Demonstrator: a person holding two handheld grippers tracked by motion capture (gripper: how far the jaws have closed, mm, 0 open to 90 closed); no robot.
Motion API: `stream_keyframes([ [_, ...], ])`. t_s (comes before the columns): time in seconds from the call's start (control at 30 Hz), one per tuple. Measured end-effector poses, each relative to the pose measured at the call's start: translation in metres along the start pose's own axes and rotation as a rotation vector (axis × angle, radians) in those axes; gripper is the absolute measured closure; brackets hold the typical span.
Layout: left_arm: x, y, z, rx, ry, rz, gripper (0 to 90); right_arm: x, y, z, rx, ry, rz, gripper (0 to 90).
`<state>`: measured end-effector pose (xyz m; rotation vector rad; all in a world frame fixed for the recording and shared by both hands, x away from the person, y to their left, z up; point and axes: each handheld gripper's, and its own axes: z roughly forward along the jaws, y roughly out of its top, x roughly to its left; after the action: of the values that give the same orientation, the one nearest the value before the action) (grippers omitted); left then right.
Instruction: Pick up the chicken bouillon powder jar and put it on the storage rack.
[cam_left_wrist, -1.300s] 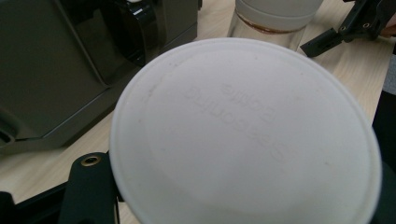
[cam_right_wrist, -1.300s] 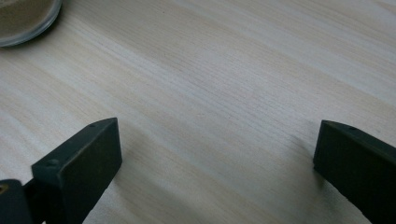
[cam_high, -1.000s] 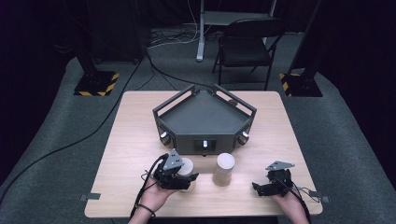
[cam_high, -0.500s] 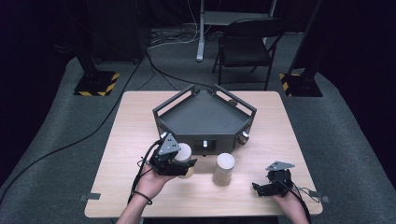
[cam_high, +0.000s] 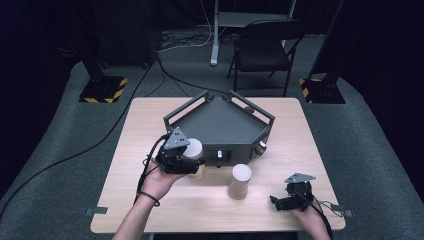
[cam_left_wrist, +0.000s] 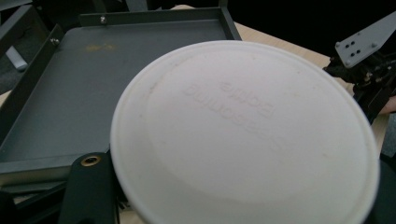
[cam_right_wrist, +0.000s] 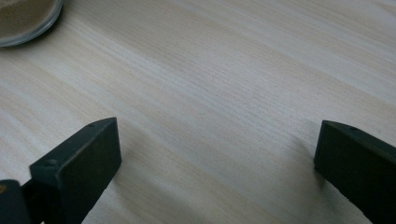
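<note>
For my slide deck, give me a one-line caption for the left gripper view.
White-lidded jar held up close in the left gripper, grey tray behind it.

The desk (cam_right_wrist: 224, 79) is pale wood with fine straight grain and a smooth matt finish. The tray (cam_left_wrist: 84, 93) is dark grey matt metal, faintly smudged. The lid (cam_left_wrist: 243, 130) looks like off-white matt plastic with embossed lettering. Each hand-held gripper's jaws are matt black.

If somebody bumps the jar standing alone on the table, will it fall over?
Maybe. The lidded jar stands taller than it is wide, so a shove near its white lid could tip it. Being round, it would probably roll across the smooth wooden table. The brownish filling seen through its wall probably steadies it.
</note>
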<state>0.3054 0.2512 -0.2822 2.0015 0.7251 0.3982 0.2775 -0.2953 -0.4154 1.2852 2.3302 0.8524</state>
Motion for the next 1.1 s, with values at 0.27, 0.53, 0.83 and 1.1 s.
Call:
stream_keyframes([
  [0.27,0.007,0.019,-0.001,-0.003,0.025,0.006,34.2,0.000,0.001,0.000,0.001,0.001,0.001,0.0],
  [0.53,0.012,0.036,0.007,0.006,0.069,-0.011,34.2,0.000,0.001,0.001,0.001,0.003,-0.003,0.0],
  [0.83,0.024,0.050,0.018,0.010,0.105,-0.033,34.2,-0.001,0.001,0.002,-0.003,0.007,-0.008,0.0],
  [1.1,0.036,0.061,0.036,0.009,0.135,-0.072,34.2,-0.001,0.002,0.002,-0.002,0.012,-0.012,0.0],
])
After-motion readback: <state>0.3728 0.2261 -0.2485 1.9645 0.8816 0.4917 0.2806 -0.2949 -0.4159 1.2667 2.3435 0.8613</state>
